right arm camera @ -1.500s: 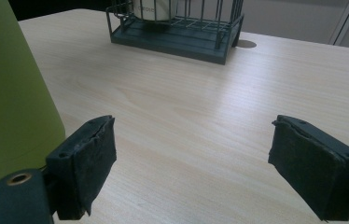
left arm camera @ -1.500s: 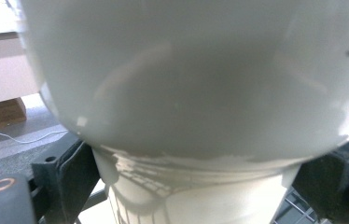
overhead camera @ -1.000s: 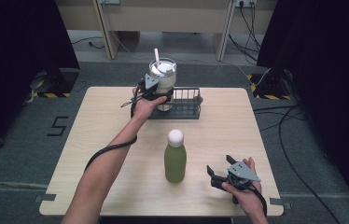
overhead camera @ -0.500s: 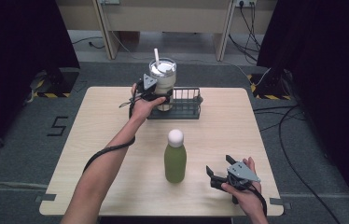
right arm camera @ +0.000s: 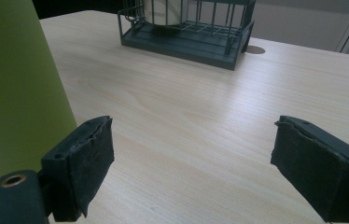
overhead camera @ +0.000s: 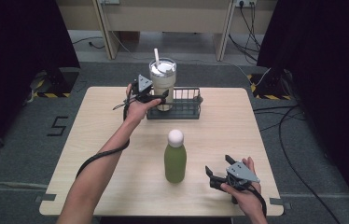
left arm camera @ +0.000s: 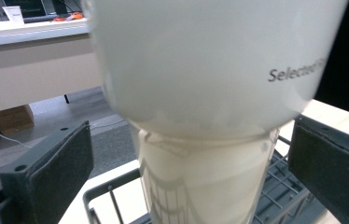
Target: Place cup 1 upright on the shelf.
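Note:
A pale tumbler [overhead camera: 163, 86] with a lid and a white straw stands in the left end of a dark wire basket [overhead camera: 185, 106] at the table's far side. My left gripper [overhead camera: 162, 98] is open, one jaw on each side of the tumbler's narrow lower part [left arm camera: 205, 186]. A gap shows between each pad and the cup. A green bottle [overhead camera: 175, 161] with a round white cap stands upright near the front middle. To its right, near the front edge, my right gripper [overhead camera: 219, 166] is open and holds nothing. In the right gripper view the bottle [right arm camera: 18, 84] is left of the jaws.
The light wooden table [overhead camera: 266, 140] has bare room on its left and right sides. The basket's right half [right arm camera: 210, 32] holds nothing. Cables trail over the grey floor [overhead camera: 298, 116] to the right, and desk legs stand beyond the far edge.

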